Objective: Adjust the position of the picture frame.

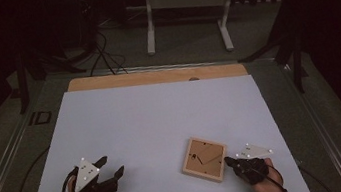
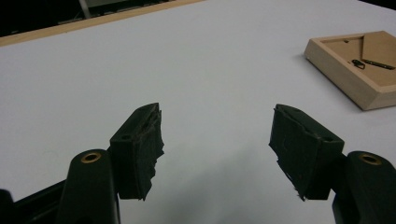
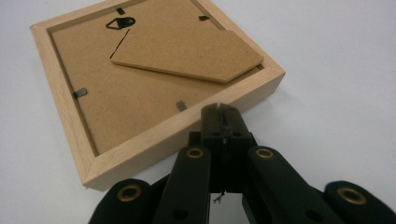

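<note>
Near the front left corner of the table [image 1: 110, 114], the left gripper [image 1: 112, 167] rests low over the white surface with its jaws spread wide and nothing between them; its own view shows bare tabletop in the gap. Toward the front right, a wooden picture frame [image 1: 204, 159] lies face down, its fibreboard back, hanging hook and folded stand showing upward, one corner turned toward the front edge. Just right of it, the right gripper [image 1: 228, 160] has its jaws pressed together, empty, the tips touching the frame's nearer wooden side.
</note>
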{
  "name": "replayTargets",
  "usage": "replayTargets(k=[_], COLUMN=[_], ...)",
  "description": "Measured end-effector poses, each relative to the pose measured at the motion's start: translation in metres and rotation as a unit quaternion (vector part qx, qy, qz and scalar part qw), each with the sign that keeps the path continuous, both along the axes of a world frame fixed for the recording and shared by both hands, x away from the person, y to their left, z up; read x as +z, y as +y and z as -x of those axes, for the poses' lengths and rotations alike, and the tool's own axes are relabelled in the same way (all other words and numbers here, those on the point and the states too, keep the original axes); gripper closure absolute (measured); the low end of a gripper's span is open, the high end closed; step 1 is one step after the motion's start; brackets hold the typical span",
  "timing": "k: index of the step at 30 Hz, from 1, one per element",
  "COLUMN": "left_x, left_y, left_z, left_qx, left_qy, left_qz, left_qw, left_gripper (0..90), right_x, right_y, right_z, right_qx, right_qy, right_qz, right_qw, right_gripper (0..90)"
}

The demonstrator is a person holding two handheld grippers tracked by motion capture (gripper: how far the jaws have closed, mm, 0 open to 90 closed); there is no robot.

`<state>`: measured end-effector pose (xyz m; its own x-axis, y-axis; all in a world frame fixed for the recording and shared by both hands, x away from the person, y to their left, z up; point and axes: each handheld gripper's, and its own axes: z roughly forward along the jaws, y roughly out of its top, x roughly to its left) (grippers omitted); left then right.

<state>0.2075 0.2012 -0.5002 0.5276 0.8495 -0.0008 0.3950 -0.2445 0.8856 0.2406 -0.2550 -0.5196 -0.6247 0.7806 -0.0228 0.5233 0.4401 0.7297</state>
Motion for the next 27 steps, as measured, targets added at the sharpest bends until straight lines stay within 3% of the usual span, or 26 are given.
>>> replayTargets(k=[27], left_x=[-0.002], left_y=[-0.004], left_z=[-0.004], left_qx=[-0.005], left_qy=[0.011], left_qz=[0.0], left_qw=[0.9999], left_gripper=[33.5], right_x=[-0.001], right_y=[0.042], right_z=[-0.002], right_qx=[0.066], right_qy=[-0.007], right_qz=[0.007], right_qw=[0.9978], right_gripper=[90.0])
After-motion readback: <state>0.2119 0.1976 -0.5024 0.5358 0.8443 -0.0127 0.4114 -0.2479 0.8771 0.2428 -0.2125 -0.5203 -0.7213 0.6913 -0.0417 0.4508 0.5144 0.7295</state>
